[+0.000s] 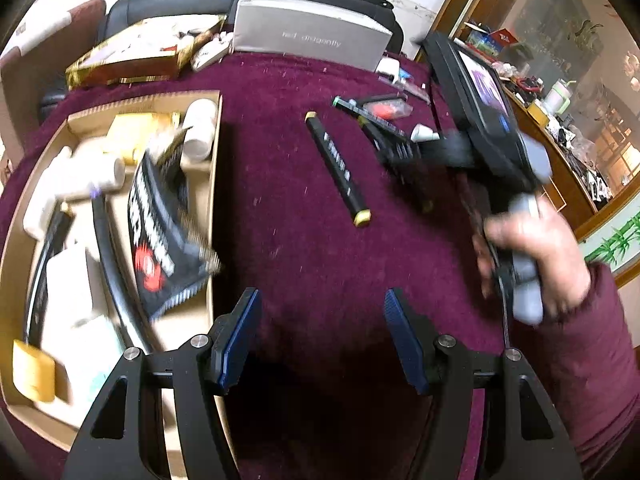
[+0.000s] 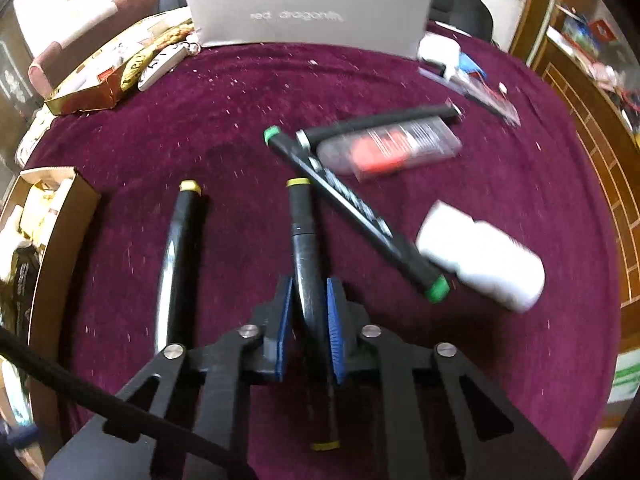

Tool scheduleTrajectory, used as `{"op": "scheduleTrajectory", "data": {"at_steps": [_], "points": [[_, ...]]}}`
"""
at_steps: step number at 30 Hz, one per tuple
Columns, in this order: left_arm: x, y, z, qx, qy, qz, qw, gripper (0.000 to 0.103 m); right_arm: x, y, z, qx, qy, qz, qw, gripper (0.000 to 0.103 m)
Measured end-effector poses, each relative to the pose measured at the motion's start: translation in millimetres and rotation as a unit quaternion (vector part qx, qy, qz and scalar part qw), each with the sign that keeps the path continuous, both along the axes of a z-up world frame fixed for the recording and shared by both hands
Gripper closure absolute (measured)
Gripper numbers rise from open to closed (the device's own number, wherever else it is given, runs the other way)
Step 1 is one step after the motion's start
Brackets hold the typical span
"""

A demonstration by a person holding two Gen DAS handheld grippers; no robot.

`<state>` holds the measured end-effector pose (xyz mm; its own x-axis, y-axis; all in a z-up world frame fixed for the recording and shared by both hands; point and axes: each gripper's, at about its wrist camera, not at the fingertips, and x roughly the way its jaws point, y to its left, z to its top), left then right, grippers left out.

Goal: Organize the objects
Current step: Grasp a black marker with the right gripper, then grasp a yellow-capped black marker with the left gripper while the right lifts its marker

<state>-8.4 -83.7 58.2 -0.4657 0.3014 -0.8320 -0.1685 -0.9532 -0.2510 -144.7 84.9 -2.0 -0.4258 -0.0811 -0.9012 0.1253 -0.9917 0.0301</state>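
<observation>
My right gripper (image 2: pixel 309 300) is shut on a black marker with yellow ends (image 2: pixel 304 236), pads pressed on its barrel. A second yellow-capped marker (image 2: pixel 176 264) lies left of it on the maroon cloth (image 2: pixel 240 120). To the right lie a green-capped marker (image 2: pixel 352 212), a white bottle (image 2: pixel 484 256) and a clear packet with red inside (image 2: pixel 392 148). My left gripper (image 1: pixel 322 296) hangs open over bare cloth, nothing between its pads. Left of it stands a cardboard box (image 1: pixel 214 200) with white bottles and a black packet (image 1: pixel 160 224). A hand (image 1: pixel 536 248) holds the right gripper, blurred.
A grey "red dragonfly" box (image 2: pixel 308 12) stands at the table's far edge, with a gold box (image 1: pixel 124 60) to its left. Small loose items (image 2: pixel 468 72) lie at the far right. A wooden cabinet (image 1: pixel 560 140) is beyond the table's right edge.
</observation>
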Motion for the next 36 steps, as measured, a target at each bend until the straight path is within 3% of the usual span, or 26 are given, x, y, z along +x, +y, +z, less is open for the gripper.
{"op": "scheduleTrajectory", "data": {"at_steps": [6,15,17,21,25,27,29,30,36], "points": [[-43,23,2,-0.016,0.004,0.008,0.9998,0.046,51,23,2,-0.04,-0.001,-0.021,0.999,0.091],[-133,57,-41,-0.088,-0.007,0.057,0.9944,0.046,81,45,-2,-0.117,-0.001,-0.031,0.993,0.09],[-141,63,-49,-0.104,-0.012,0.061,0.9926,0.046,81,47,-2,-0.126,0.0,-0.031,0.992,0.09],[-145,76,-53,-0.14,0.017,0.056,0.9884,0.046,83,48,-3,-0.131,0.003,-0.032,0.991,0.09],[-142,80,-55,-0.145,0.043,0.05,0.9873,0.045,84,50,-4,-0.134,0.008,-0.036,0.99,0.09],[-138,80,-54,-0.144,0.051,0.037,0.9875,0.05,84,50,-4,-0.134,0.009,-0.04,0.99,0.09],[-133,80,-51,-0.14,0.054,0.023,0.9884,0.088,84,50,-4,-0.133,0.01,-0.045,0.99,0.09],[-130,81,-51,-0.141,0.053,0.017,0.9885,0.092,84,50,-4,-0.133,0.01,-0.047,0.99,0.09],[-108,69,-49,-0.104,0.042,0.01,0.9936,0.092,85,41,-4,-0.103,0.023,-0.051,0.993,0.09]]}}
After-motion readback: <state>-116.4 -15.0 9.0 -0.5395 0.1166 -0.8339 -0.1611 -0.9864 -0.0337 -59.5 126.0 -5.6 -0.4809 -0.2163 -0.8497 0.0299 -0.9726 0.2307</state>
